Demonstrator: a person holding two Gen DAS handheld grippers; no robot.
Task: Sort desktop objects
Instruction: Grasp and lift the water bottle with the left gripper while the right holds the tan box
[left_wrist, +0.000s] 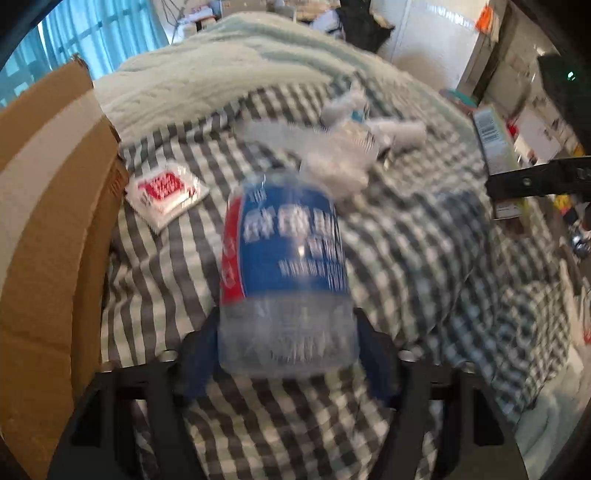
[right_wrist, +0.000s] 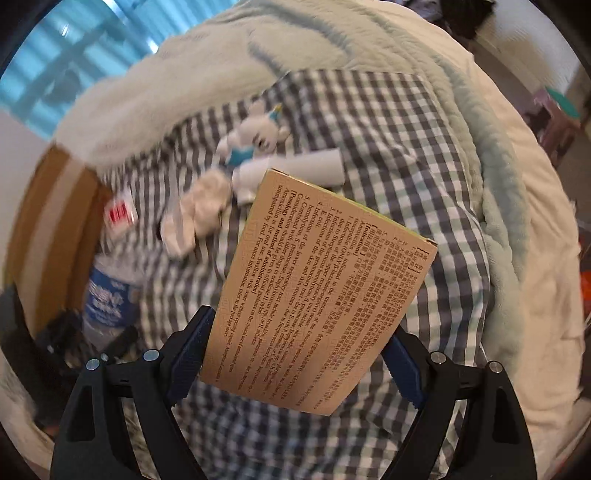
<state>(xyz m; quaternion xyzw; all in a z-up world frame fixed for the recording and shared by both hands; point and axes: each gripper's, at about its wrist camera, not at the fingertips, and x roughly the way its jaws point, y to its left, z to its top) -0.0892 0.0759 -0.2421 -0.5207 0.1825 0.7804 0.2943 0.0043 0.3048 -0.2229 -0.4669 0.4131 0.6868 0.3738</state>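
My left gripper (left_wrist: 288, 354) is shut on a clear plastic bottle (left_wrist: 284, 273) with a blue and red label, held above the checked cloth. My right gripper (right_wrist: 295, 362) is shut on a tan medicine box (right_wrist: 317, 291) printed with small text, also held above the cloth. The bottle shows in the right wrist view (right_wrist: 107, 295) at the left, and the box in the left wrist view (left_wrist: 495, 144) at the right. On the cloth lie a white plush toy (right_wrist: 258, 136), a white tube (right_wrist: 295, 170), crumpled white tissue (right_wrist: 199, 210) and a red-and-white sachet (left_wrist: 166, 192).
An open cardboard box (left_wrist: 48, 236) stands at the left edge of the bed. The grey checked cloth (left_wrist: 406, 258) lies over a pale fluffy blanket (left_wrist: 207, 70). Blue curtains (left_wrist: 74, 40) hang behind. Cluttered shelves (left_wrist: 535, 122) are at the right.
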